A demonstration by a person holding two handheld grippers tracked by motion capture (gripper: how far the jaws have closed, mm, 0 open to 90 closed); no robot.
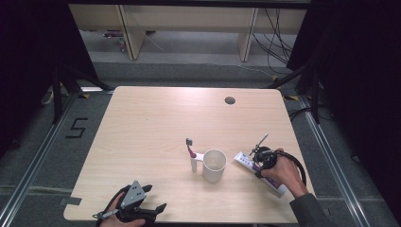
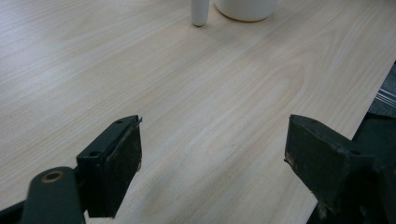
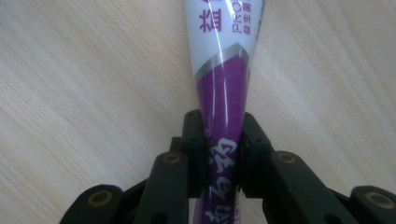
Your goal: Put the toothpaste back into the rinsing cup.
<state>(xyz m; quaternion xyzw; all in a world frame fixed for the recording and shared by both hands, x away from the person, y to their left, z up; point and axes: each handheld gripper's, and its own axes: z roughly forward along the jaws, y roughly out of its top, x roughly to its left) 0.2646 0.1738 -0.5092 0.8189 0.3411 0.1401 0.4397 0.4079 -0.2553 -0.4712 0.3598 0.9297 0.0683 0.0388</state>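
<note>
In the high view, the right gripper (image 1: 259, 158) is down on the toothpaste tube (image 1: 245, 161), which lies on the table (image 1: 151, 123) right of the white mug (image 1: 214, 165). The toothbrush (image 1: 191, 153) stands beside the mug.

In the left gripper view, the left gripper (image 2: 212, 158) is wide open and holds nothing.

In the right gripper view, the jaws are closed on the tube's purple part. I judge that the grasp is done; lifting remains.

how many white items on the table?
3. A white plastic mug near the table's middle front, a white toothbrush handle with magenta neck standing just left of it, and a white-and-purple toothpaste tube to its right, clamped in the right gripper.
</note>
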